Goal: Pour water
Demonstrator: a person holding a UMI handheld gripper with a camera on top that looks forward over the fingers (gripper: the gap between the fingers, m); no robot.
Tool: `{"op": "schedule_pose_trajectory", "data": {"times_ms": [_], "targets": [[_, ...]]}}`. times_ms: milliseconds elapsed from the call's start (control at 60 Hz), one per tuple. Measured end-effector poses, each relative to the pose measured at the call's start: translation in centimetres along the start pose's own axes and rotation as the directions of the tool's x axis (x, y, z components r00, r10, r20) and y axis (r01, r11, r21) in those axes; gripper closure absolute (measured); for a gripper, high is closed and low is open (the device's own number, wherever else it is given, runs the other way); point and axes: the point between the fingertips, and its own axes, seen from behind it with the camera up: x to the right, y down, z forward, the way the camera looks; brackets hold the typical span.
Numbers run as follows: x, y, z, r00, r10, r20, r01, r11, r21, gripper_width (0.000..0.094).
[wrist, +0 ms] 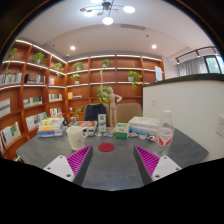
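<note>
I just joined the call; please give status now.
Gripper open, empty. Clear plastic water bottle upright on grey table, ahead right. Small red round coaster ahead; path clear.

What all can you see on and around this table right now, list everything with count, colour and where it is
table: one, grey, under and ahead of the fingers
coaster: one, red, round, on the table just ahead of the fingers, between them
water bottle: one, clear with a label, standing on the table beyond the right finger
books and boxes: several, mixed colours, along the table's far side
vase with green stems: one, at the table's far middle
chair: one, brown, behind the table
bookshelves: wooden, lit, holding books and plants, along the far walls
ceiling fan: one, overhead
hand-held gripper: one, white fingers with magenta pads, open, holding nothing
</note>
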Motion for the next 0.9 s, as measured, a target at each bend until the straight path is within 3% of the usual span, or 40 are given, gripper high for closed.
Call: {"op": "schedule_pose_trajectory", "data": {"times_ms": [117,333,450,633,700,733,750,800,900], "targets": [[4.5,-1.1,0.4,0.997,0.029,-0.069,-0.030,0.999,-0.024,0.0067],[11.5,0.8,1.6,0.973,0.065,-0.221,-0.064,0.998,0.010,0.0079],[14.8,-1.2,5.6,0.975,0.038,-0.219,-0.031,0.999,0.034,0.0078],[15.7,0.1,9.8,0.979,-0.021,-0.204,0.030,0.999,0.044,0.0078],[17.6,-1.0,11.2,0.981,-0.032,-0.190,0.042,0.998,0.047,0.0168],[16.9,0.1,11.2,0.981,-0.031,-0.190,0.043,0.997,0.059,0.0374],[17.2,0.0,11.4,0.981,-0.034,-0.192,0.047,0.997,0.064,0.0414],[18.1,-0.1,12.0,0.981,-0.037,-0.192,0.053,0.996,0.078,0.0423],[20.2,-1.3,13.4,0.984,-0.073,-0.161,0.087,0.993,0.077,0.0532]]}}
